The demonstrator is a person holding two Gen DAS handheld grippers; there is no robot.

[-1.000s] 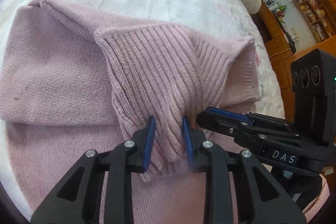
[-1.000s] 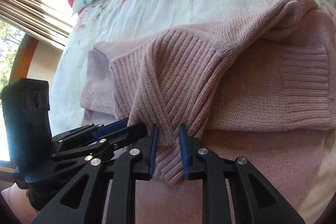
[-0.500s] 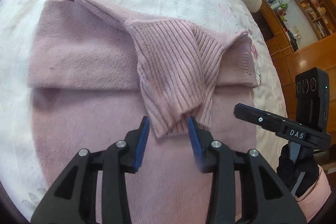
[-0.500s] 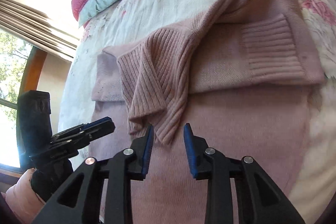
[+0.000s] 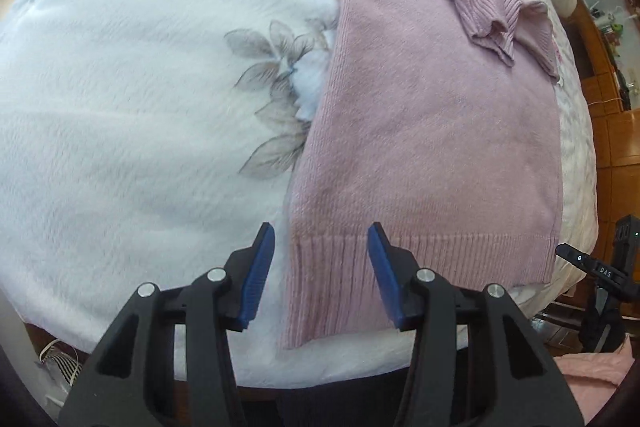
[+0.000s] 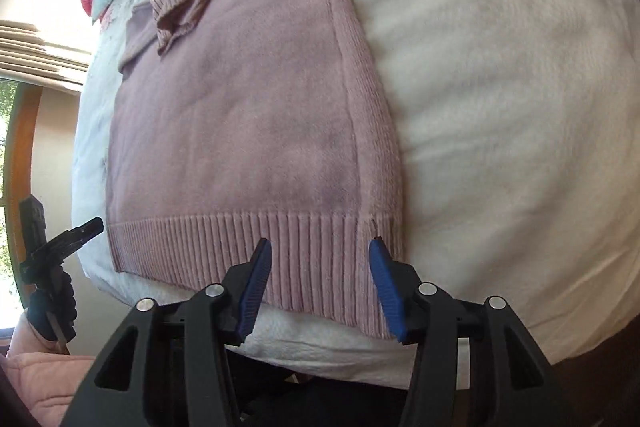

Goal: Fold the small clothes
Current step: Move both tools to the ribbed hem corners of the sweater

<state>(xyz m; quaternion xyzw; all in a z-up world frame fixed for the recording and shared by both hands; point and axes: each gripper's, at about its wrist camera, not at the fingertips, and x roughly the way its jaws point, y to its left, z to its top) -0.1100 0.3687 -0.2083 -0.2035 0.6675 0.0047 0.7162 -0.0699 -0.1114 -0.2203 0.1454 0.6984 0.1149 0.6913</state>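
The left tongs (image 5: 320, 271) are standing wide open and holding nothing, straddling the near-left corner of the pink sweater (image 5: 432, 131), whose ribbed hem (image 5: 420, 267) is lying directly ahead of the blue pads. The sweater is resting flat on the white bed (image 5: 132, 107), sleeves (image 5: 488, 7) folded across the far end, presumably so the body can be doubled from the hem. The right tongs (image 6: 320, 275) are likewise gaping empty, bracketing the hem's near-right corner (image 6: 372, 267). Both tools are pointing forward and slightly downward over the bed's edge, level with one another, apparently poised for a paired corner grasp.
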